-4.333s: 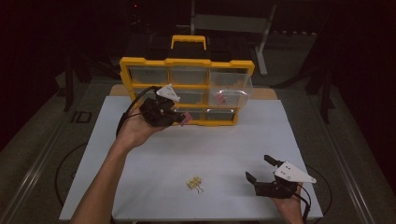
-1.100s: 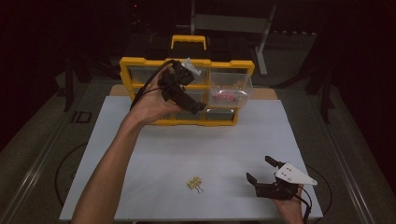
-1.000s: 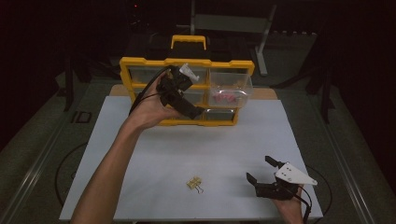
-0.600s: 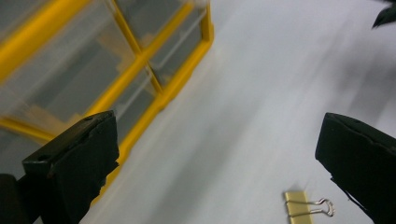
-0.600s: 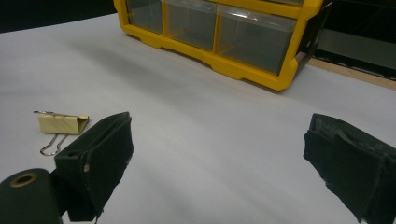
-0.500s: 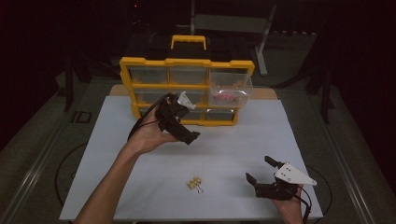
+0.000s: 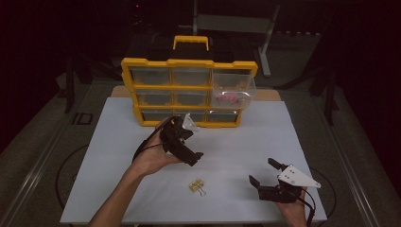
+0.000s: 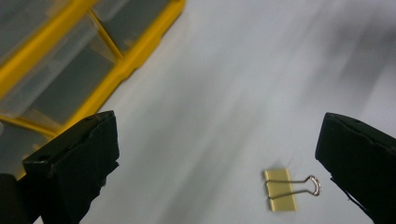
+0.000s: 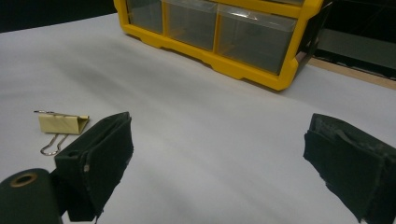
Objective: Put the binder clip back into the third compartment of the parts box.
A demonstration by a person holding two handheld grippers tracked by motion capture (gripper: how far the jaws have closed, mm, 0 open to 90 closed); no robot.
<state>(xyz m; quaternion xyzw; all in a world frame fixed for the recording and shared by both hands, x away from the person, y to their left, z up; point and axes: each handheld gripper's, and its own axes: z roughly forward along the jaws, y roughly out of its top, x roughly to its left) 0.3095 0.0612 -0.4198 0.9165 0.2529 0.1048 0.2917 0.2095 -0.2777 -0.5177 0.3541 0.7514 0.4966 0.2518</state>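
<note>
A small yellow binder clip lies on the white table top, near the front middle. My left gripper hangs above the table between the yellow drawer organizer and the clip, pointing down toward the clip. In the left gripper view its jaws stand wide open and empty, with the clip below, nearer the right jaw. My right gripper rests at the front right, open and empty. From there the clip lies to the left of its left jaw.
The organizer stands at the back of the table with a black handle block on top. Its right middle drawer is pulled out and holds pink items. Dark floor and stands surround the table.
My left gripper has dropped from in front of the organizer's upper drawers and moved toward the front, over the table near the clip. The right gripper has not moved.
</note>
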